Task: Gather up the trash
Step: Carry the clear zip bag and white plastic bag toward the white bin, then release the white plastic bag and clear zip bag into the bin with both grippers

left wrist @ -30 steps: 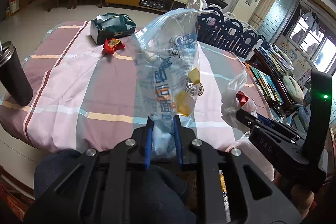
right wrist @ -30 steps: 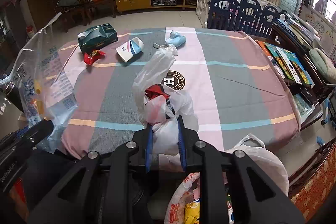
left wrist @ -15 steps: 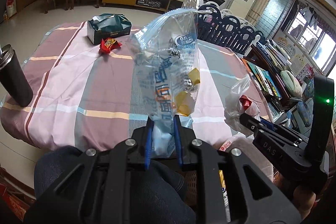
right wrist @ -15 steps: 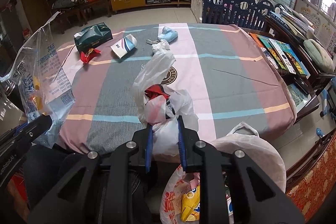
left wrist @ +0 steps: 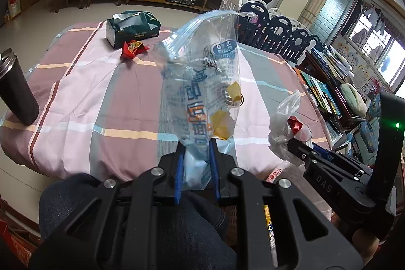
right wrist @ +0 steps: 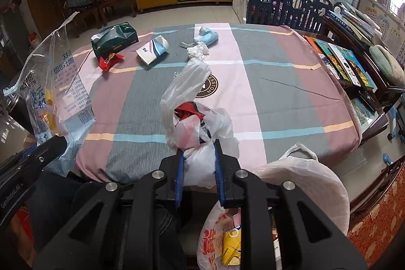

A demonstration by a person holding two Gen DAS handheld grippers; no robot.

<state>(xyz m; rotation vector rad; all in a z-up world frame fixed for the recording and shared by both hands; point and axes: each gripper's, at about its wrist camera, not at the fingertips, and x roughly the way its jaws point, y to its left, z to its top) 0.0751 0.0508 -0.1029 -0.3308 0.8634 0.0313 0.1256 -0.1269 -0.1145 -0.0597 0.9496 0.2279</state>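
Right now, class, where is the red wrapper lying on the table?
In the right wrist view the red wrapper lies at the table's far left, just in front of the green tissue pack and left of the white-blue carton.

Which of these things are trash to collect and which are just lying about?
Job: clear bag in left gripper; white bag in right gripper; red wrapper; trash sack.
Lying about: tumbler, tissue box, books.

The dark cylindrical metal-rimmed cup (left wrist: 15, 90) is cut by the left edge. Print on the clear zip-top plastic bag (left wrist: 202, 82) is too blurred to read. The white plastic trash bag (right wrist: 301, 184) below the table's edge is half hidden behind black gripper arms.
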